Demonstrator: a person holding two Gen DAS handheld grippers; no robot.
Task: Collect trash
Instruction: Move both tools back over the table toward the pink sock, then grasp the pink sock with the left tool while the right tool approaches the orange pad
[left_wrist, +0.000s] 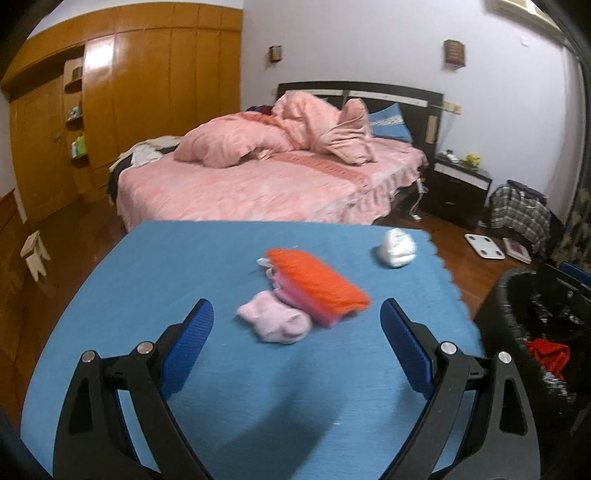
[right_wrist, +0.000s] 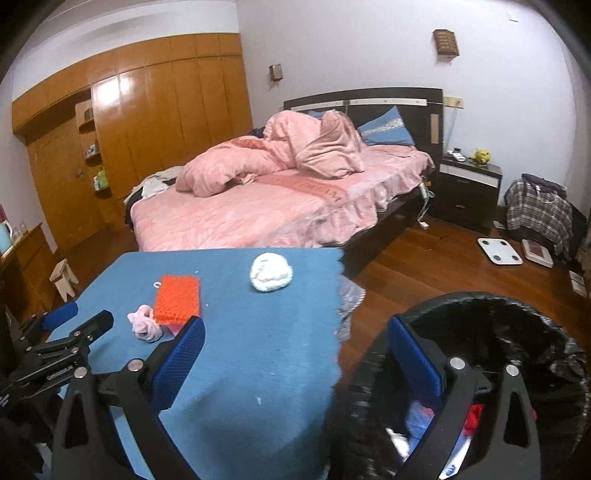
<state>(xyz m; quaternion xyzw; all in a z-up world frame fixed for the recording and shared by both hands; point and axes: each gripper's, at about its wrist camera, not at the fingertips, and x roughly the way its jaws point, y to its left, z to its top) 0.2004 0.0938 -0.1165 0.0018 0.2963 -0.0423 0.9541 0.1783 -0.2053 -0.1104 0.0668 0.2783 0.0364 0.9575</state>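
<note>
- In the left wrist view the left gripper (left_wrist: 296, 314) is hovering low over the blue table (left_wrist: 147, 280), its jaws spread wide and holding nothing
- A crumpled pink tissue (left_wrist: 275, 319) is lying at the centre of that frame, between the two blue pads and just beyond their tips, touching the near end of an orange knitted pad (left_wrist: 317, 282)
- A white crumpled wad (left_wrist: 397, 247) is sitting to the upper right of centre, near the table's far right corner and well apart from the other two
- At the right edge a black-lined trash bin (left_wrist: 517, 295) is standing beside the table, with something red showing inside
- In the right wrist view the pink tissue (right_wrist: 146, 325) and orange pad (right_wrist: 177, 299) are lying at centre left and the white wad (right_wrist: 271, 273) above centre
- The right gripper (right_wrist: 296, 341) is hanging with its jaws spread and empty, the left finger over the table's edge and the right one over the bin (right_wrist: 480, 299) at the lower right
</note>
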